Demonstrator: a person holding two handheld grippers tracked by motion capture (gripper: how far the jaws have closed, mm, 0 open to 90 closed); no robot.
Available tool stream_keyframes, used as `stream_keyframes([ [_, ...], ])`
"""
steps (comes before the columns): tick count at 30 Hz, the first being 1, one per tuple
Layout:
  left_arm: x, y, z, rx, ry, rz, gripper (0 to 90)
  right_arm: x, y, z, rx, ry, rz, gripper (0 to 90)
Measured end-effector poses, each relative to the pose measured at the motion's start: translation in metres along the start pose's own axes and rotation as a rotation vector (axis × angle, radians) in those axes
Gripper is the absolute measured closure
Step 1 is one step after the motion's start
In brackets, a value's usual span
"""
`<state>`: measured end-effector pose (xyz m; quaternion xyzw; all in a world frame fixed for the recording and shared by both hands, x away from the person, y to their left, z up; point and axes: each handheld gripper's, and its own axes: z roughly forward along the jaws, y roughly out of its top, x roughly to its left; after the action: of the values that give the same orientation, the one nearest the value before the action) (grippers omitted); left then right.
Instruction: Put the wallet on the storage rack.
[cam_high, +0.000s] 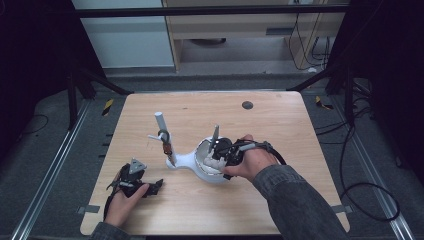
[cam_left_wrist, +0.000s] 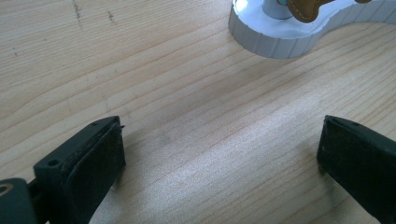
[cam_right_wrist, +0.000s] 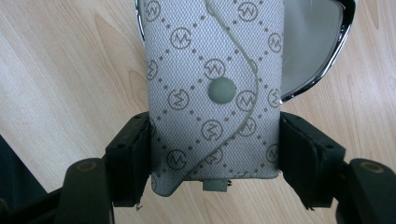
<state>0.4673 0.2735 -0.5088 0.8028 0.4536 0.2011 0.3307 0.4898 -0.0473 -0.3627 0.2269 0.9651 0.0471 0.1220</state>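
Observation:
A grey monogram key pouch (cam_right_wrist: 215, 93) with a round snap button sits between the jaws of my right gripper (cam_right_wrist: 215, 129), which press on both its sides. It hangs half over a chrome-rimmed dish (cam_right_wrist: 327, 70). In the high view my right gripper (cam_high: 220, 154) holds the pouch (cam_high: 215, 162) at the white stand's dish (cam_high: 199, 156). The stand's post (cam_high: 161, 122) carries a brown leather fob (cam_high: 166, 147). My left gripper (cam_high: 156, 186) rests low on the table at the front left, open. Between its wide jaws (cam_left_wrist: 219, 149) there is bare wood, with the stand's white base (cam_left_wrist: 280, 42) ahead.
The wooden table (cam_high: 270, 130) has a small dark round hole (cam_high: 247, 105) near its far edge. Dark frame bars and floor cables surround it. The brown fob (cam_left_wrist: 306, 9) hangs just above the white base in the left gripper view.

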Motion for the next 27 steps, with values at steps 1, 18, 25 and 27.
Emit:
stream_keyframes([
  [1,0.000,0.000,0.000,0.000,0.000,0.000,0.1,0.000,0.000,0.000,0.000,0.000,0.000,31.5],
  [18,0.000,0.000,0.000,0.000,-0.001,0.000,0.0,-0.004,0.007,0.004,0.008,0.010,0.010,31.5],
  [25,0.000,0.000,0.000,0.000,-0.001,0.000,0.0,-0.007,0.009,0.006,0.015,0.011,0.015,31.5],
  [27,0.000,0.000,0.000,0.000,-0.001,0.000,0.0,-0.008,0.010,0.006,0.017,0.014,0.018,31.4],
])
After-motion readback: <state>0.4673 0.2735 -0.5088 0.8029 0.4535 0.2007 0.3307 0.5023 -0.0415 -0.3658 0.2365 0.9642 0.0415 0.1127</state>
